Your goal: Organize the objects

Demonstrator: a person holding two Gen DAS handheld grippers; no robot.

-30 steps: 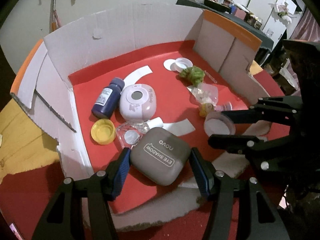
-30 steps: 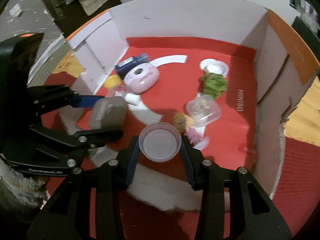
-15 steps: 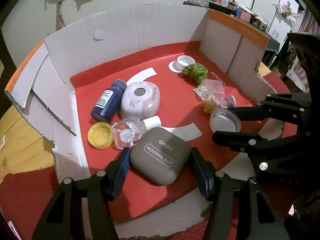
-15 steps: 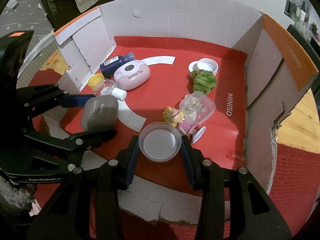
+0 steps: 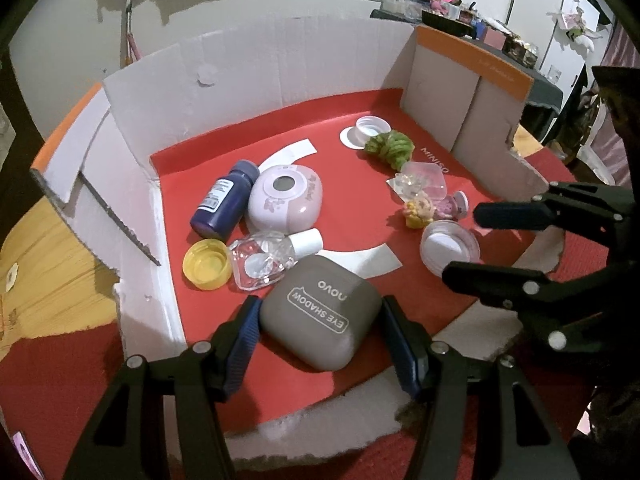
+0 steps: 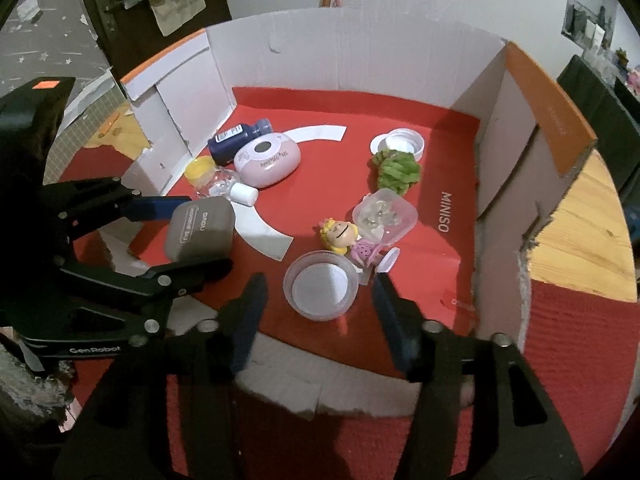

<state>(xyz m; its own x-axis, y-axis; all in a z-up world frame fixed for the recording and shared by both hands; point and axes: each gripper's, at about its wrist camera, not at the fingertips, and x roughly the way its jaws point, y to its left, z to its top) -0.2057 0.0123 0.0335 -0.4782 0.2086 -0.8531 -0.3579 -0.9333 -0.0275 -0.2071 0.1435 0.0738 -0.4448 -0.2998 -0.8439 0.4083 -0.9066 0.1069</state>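
Note:
A grey eye shadow case (image 5: 320, 316) sits low over the red floor of the cardboard box (image 5: 260, 72), near its torn front edge. My left gripper (image 5: 319, 304) is shut on it, with a blue pad against each side; the right wrist view shows that gripper (image 6: 208, 232) the same way. A round clear jar with a white bottom (image 6: 320, 292) rests on the red floor. My right gripper (image 6: 319, 280) straddles it, its jaws opening, with a gap between each pad and the jar. The left wrist view has the jar (image 5: 450, 246) between those black fingers.
Behind lie a blue bottle (image 5: 224, 200), a pink round case (image 5: 284, 196), a yellow cap (image 5: 206, 264) and a clear perfume bottle (image 5: 264, 258). Further right are a white lid (image 5: 368, 130), a green scrunchie (image 5: 390, 148), a clear tub (image 5: 422, 182) and a small doll (image 6: 340, 234). White walls close three sides.
The right gripper's pads, which clamped the round jar, have spread away from it, and the jar now sits on the red floor. The left gripper keeps its hold on the grey case.

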